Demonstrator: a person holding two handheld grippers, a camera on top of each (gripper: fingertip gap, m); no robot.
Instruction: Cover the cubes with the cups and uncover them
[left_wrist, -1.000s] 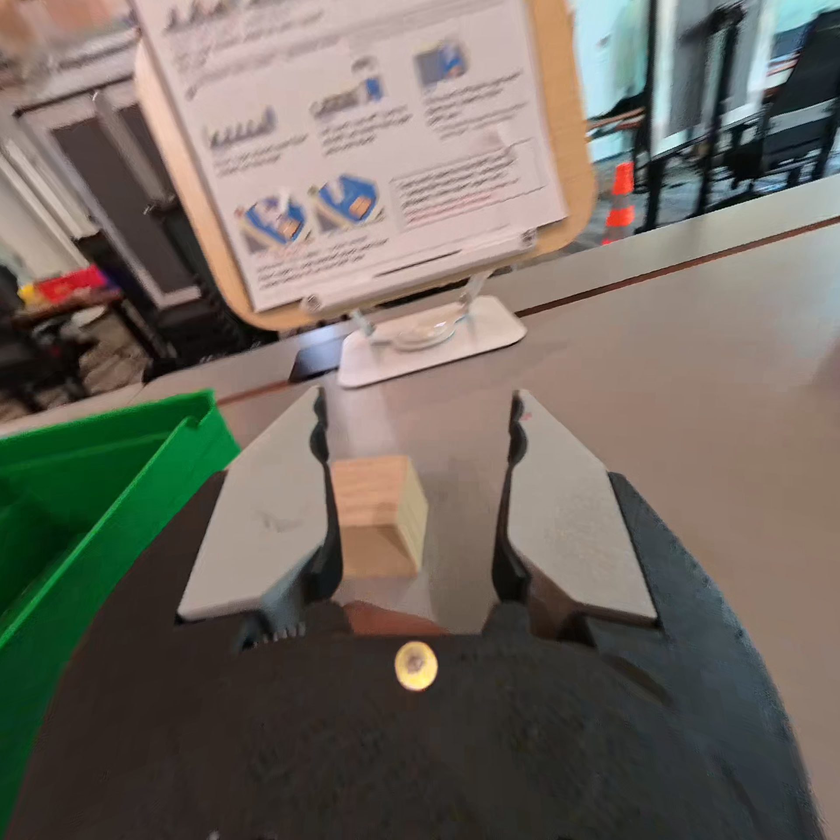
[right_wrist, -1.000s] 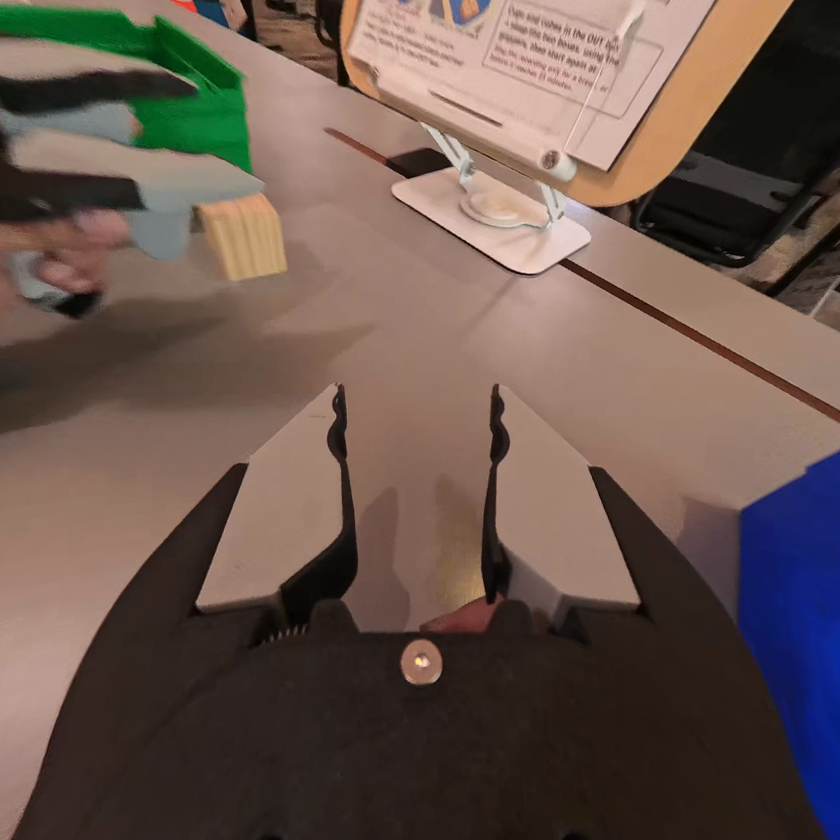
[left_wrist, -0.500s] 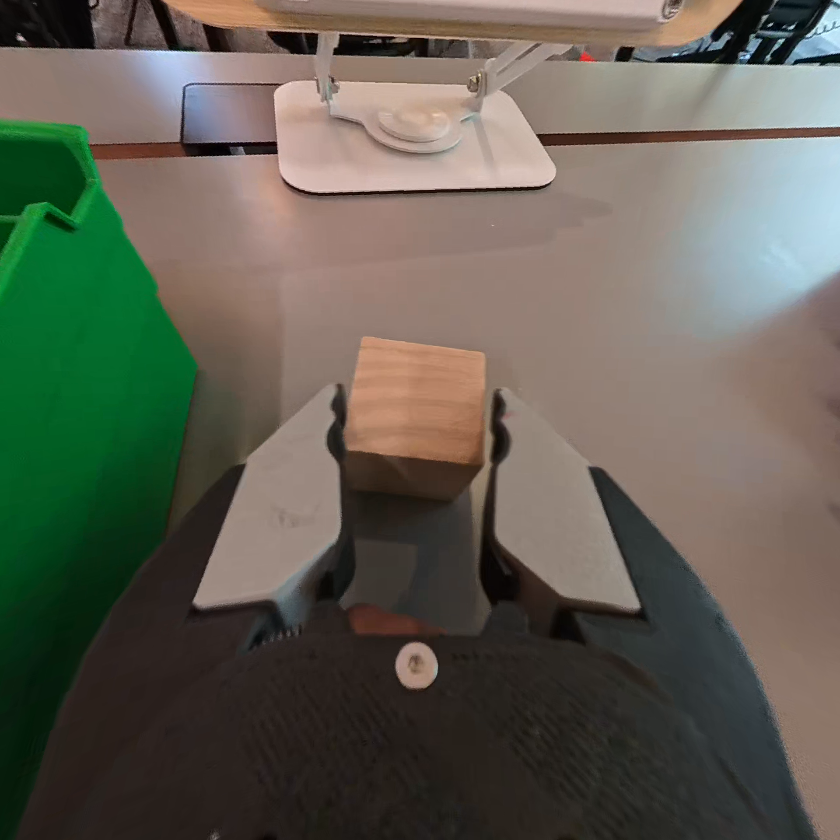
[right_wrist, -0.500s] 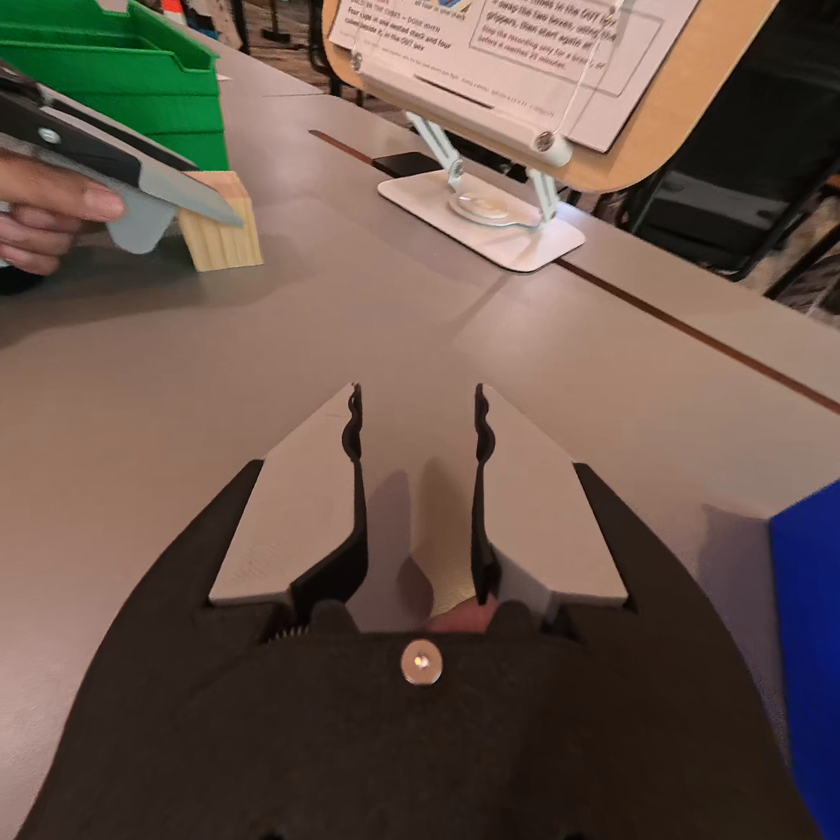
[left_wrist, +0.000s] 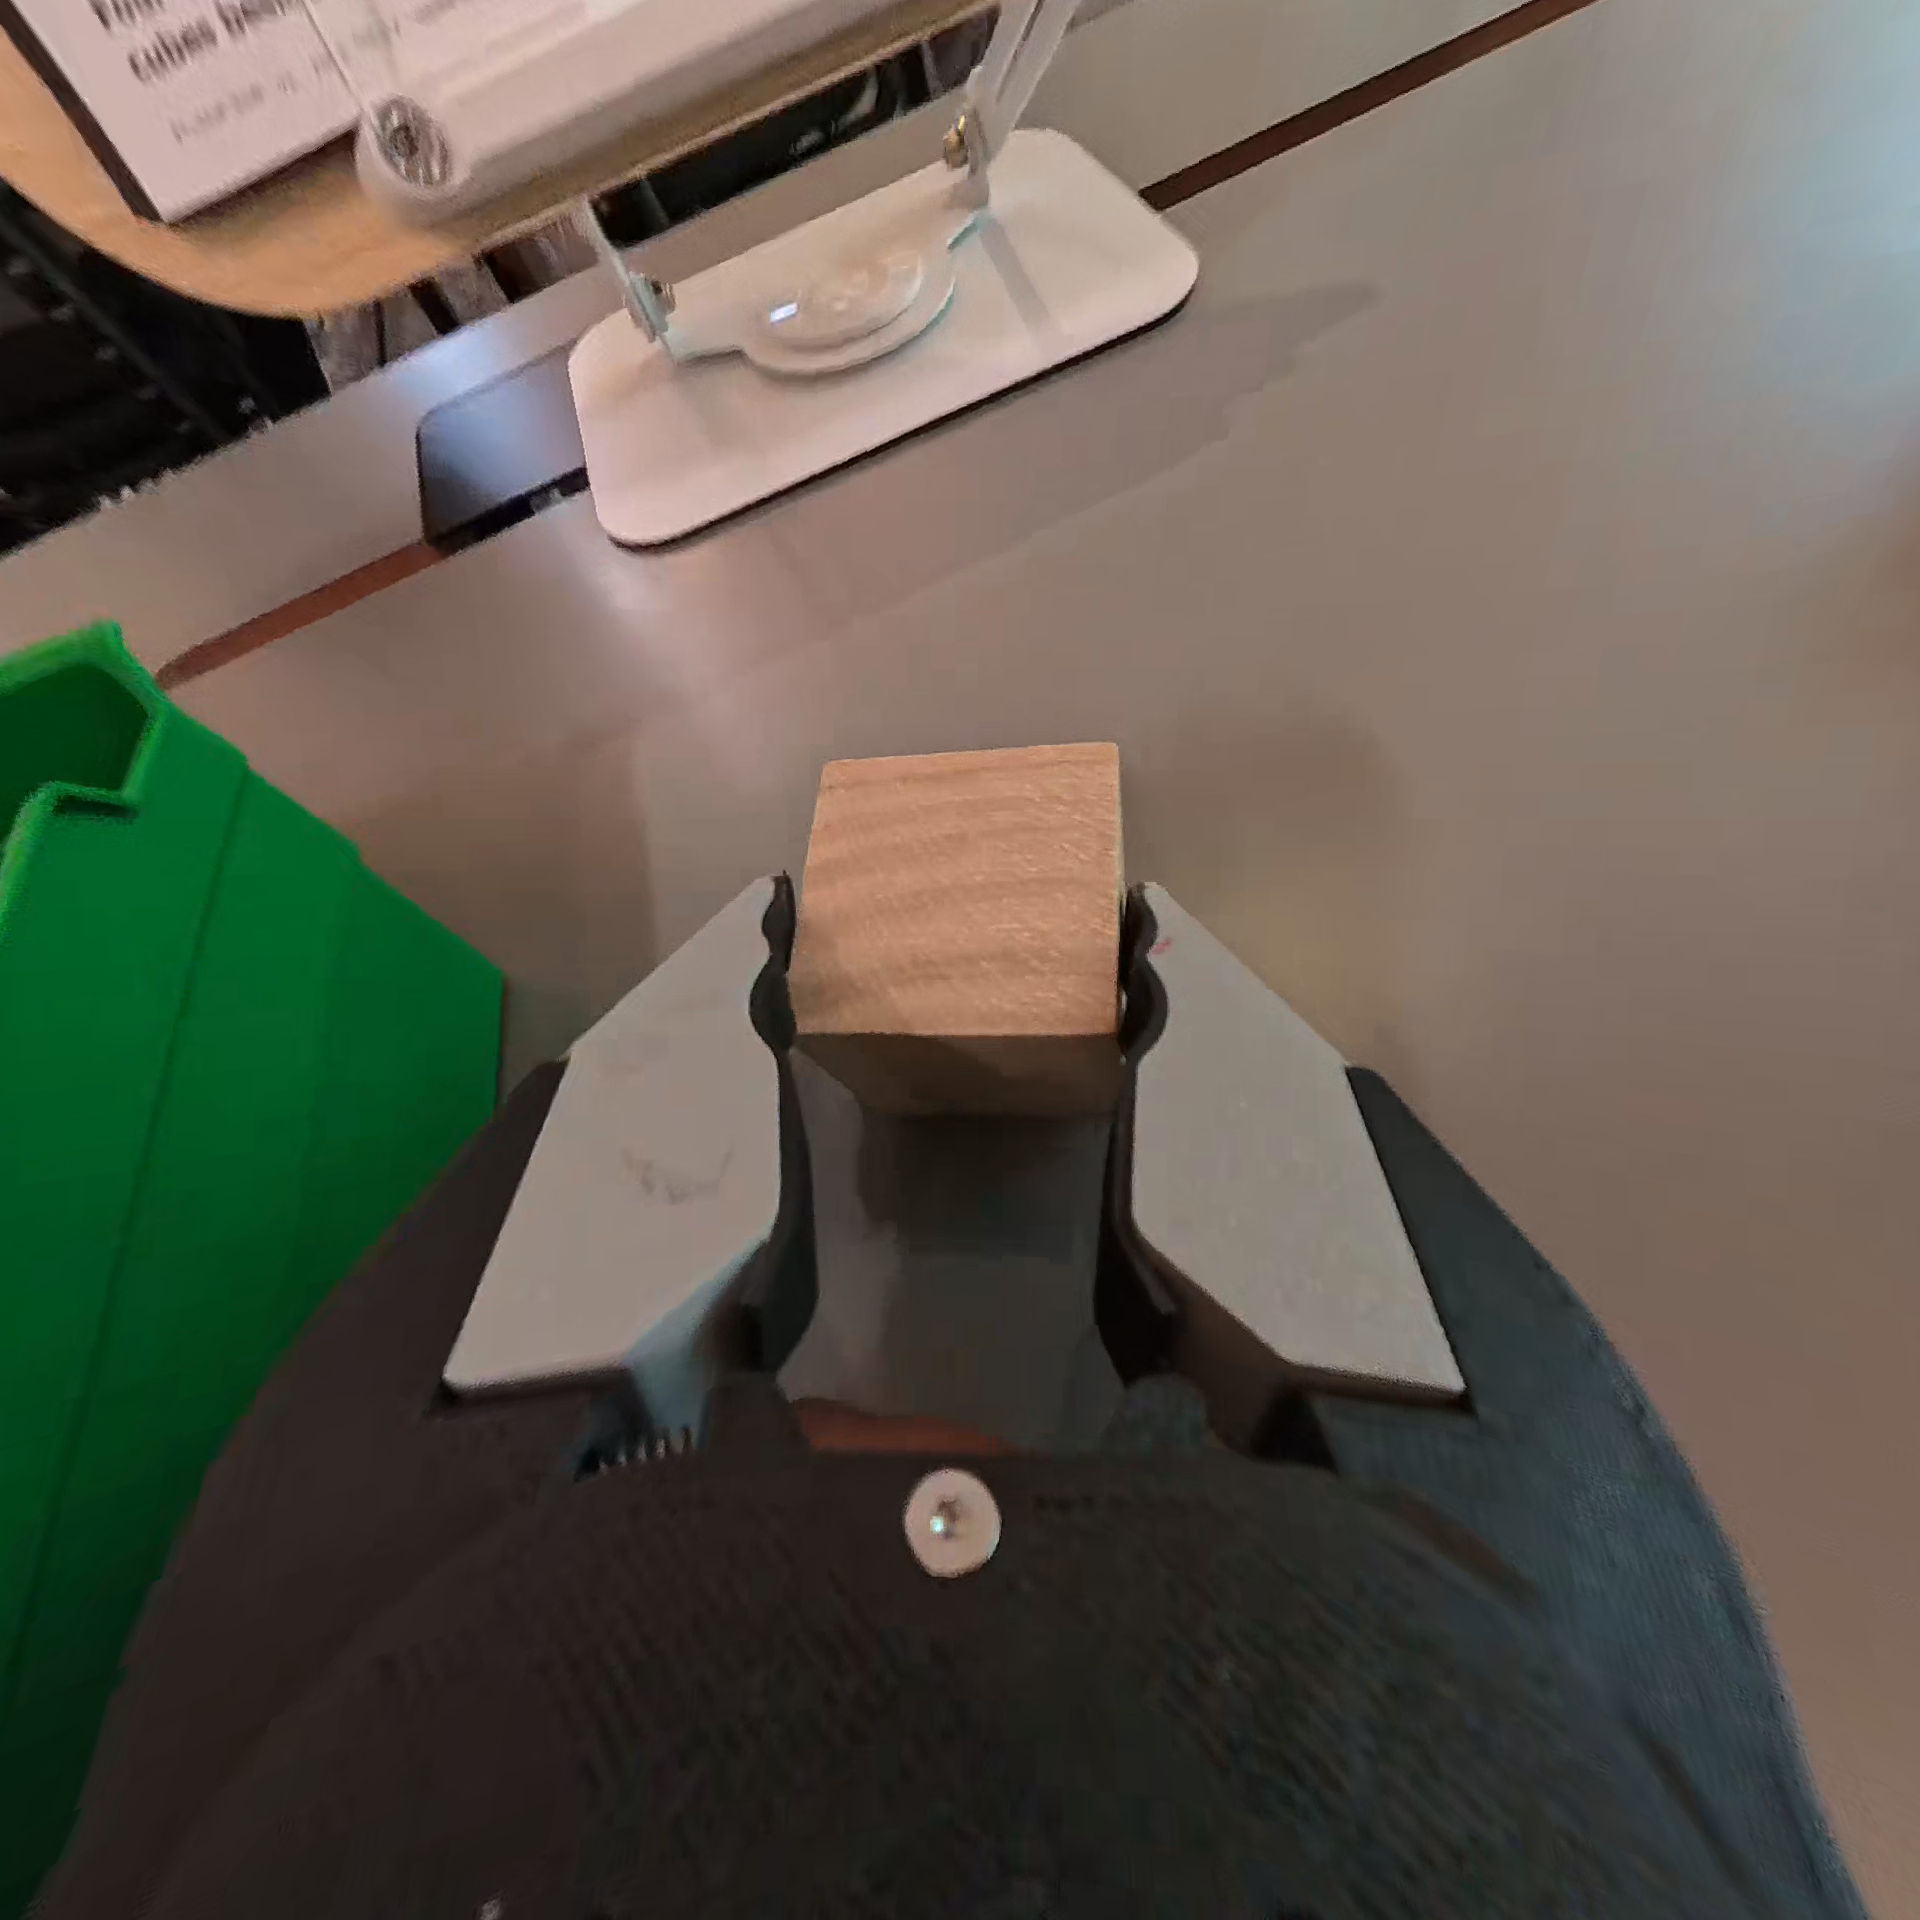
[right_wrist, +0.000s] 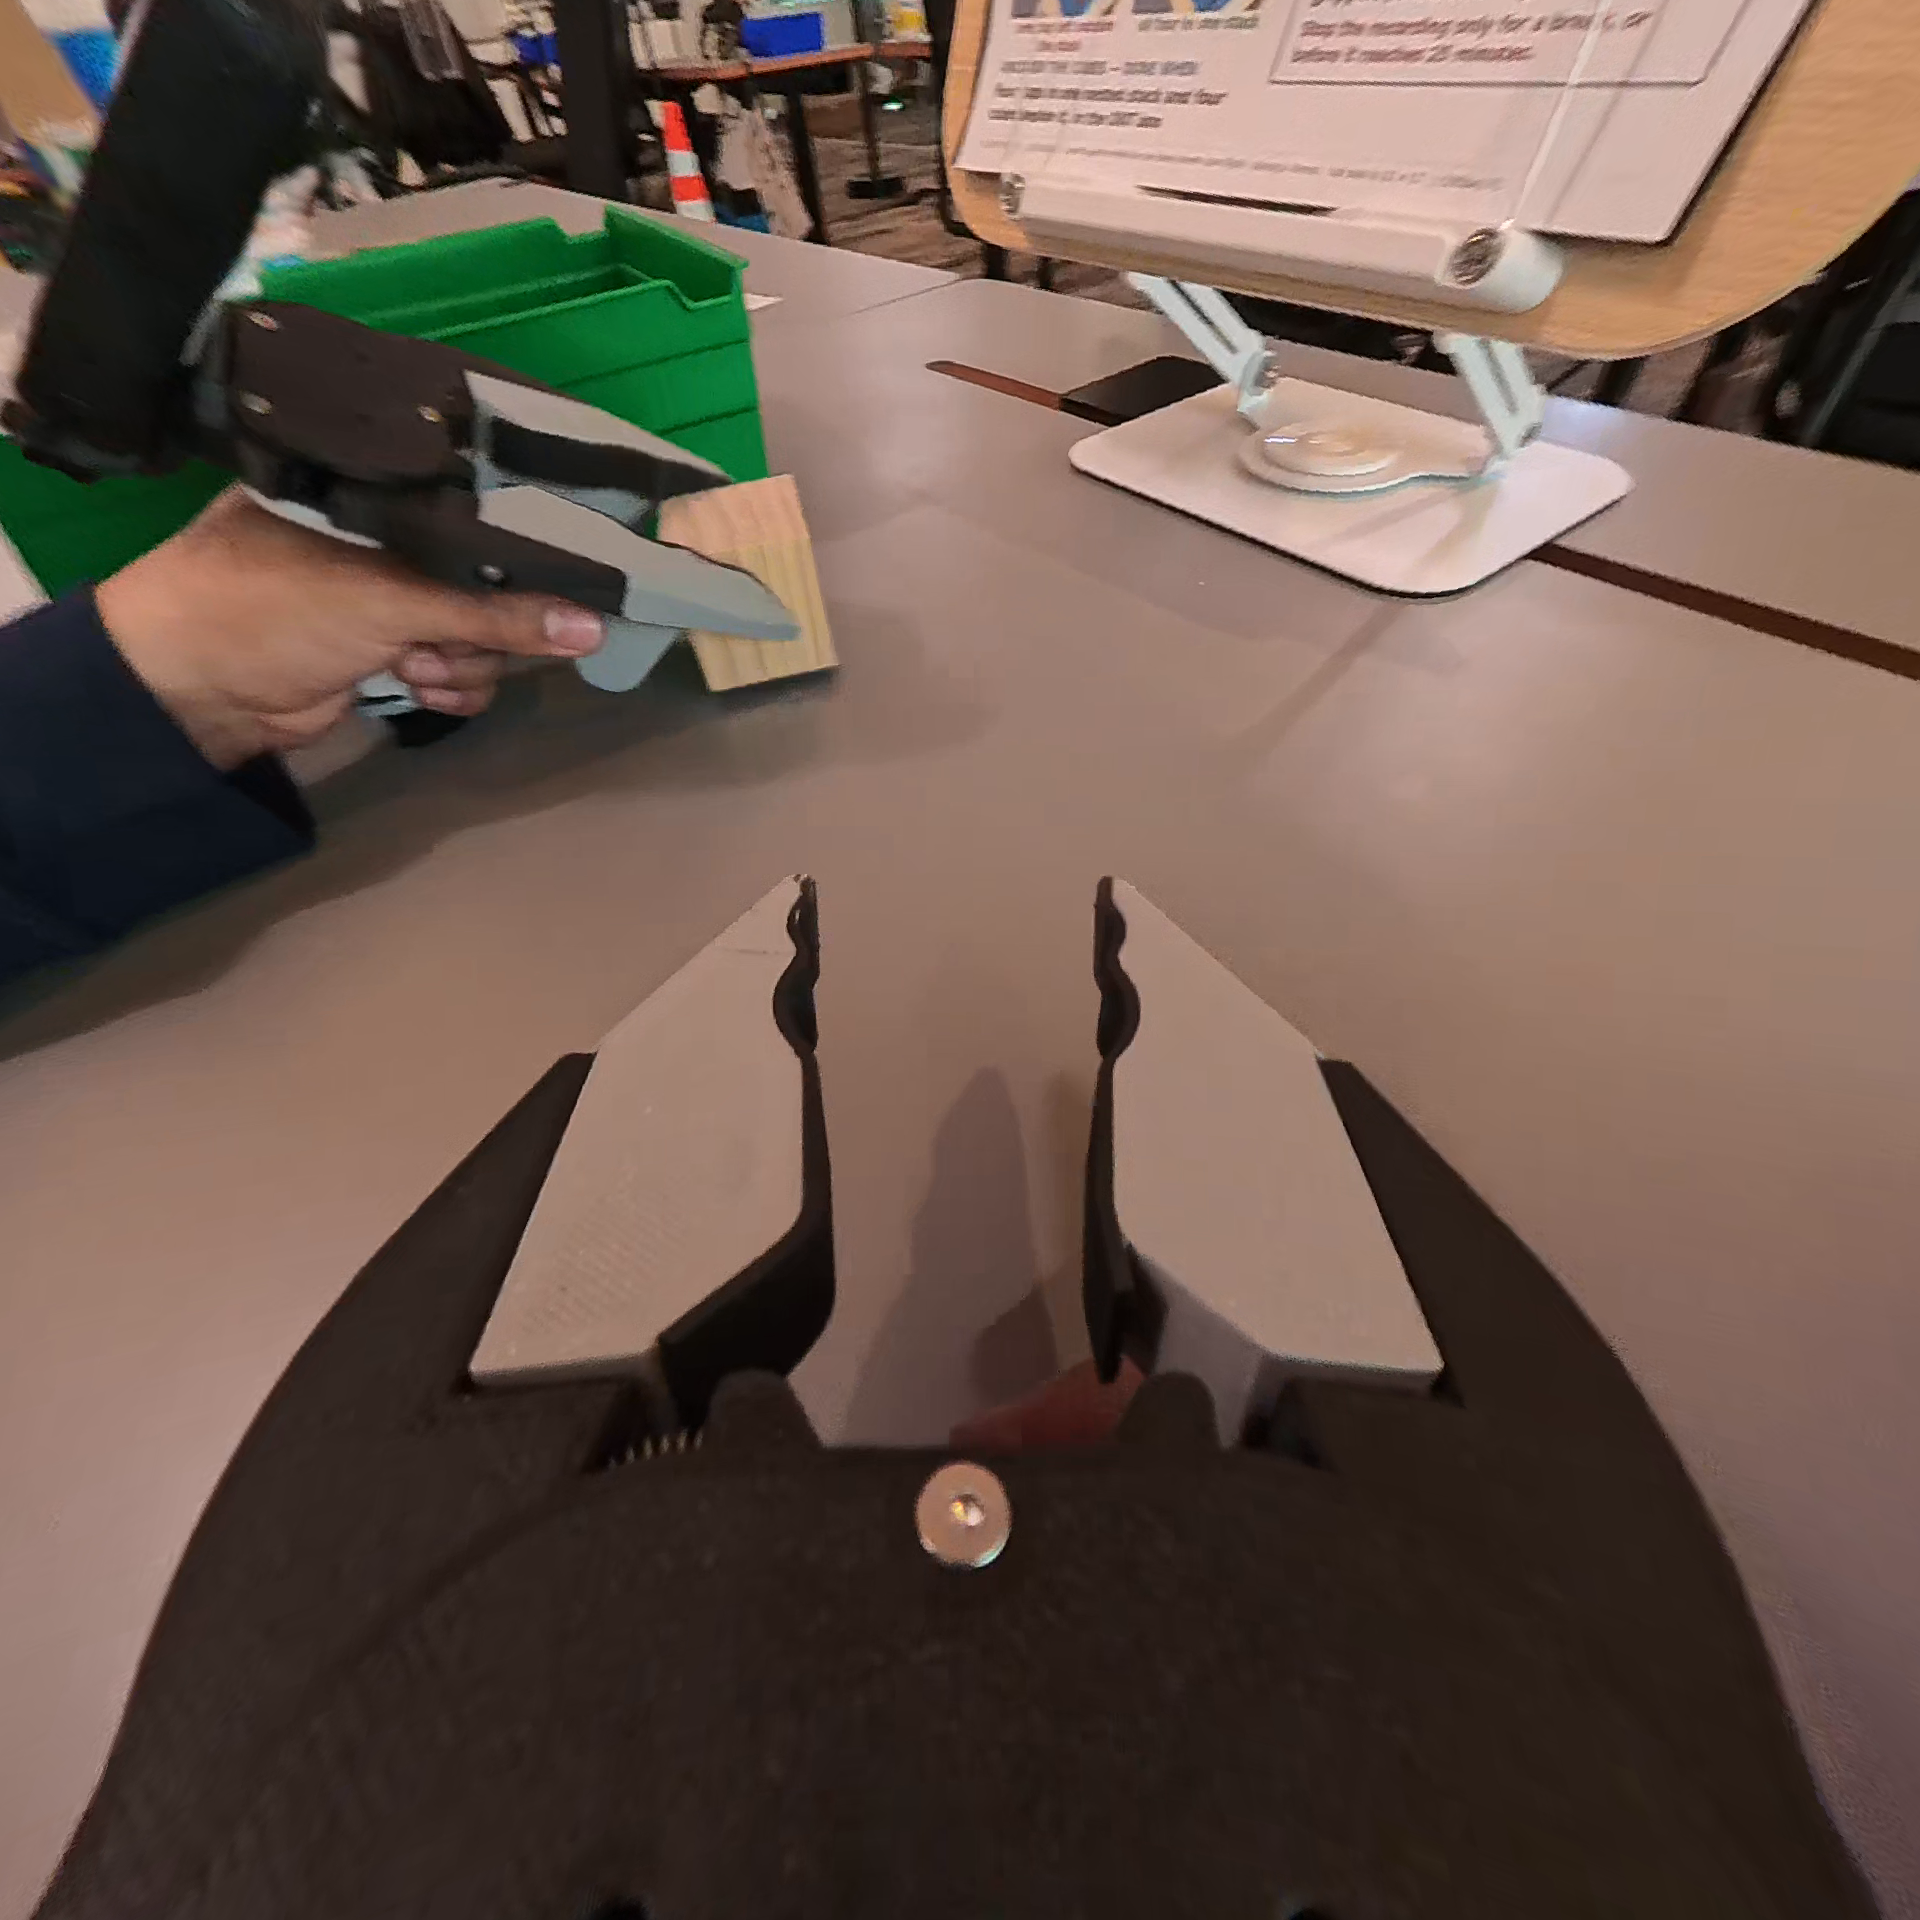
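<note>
A light wooden cube (left_wrist: 961, 894) sits between the fingertips of my left gripper (left_wrist: 956, 914). Both black pads press against its sides, so the gripper is shut on it. In the right wrist view the same cube (right_wrist: 774, 613) is low on the grey table (right_wrist: 1351, 831), at the tips of the left gripper (right_wrist: 717, 566), which a hand (right_wrist: 312, 634) holds. Whether the cube rests on the table or hangs just above it cannot be told. My right gripper (right_wrist: 956, 904) is open and empty over bare table. No cups are in view.
A green bin (left_wrist: 208, 1039) stands just left of the left gripper; it also shows in the right wrist view (right_wrist: 582, 312). A white stand base (left_wrist: 883, 364) carrying a wooden board with a sheet (right_wrist: 1455, 125) stands at the table's far side.
A second ago the cube lay against the left finger only, with a gap on the right; the left jaws have closed on it and held it since. The right gripper stayed open and empty.
</note>
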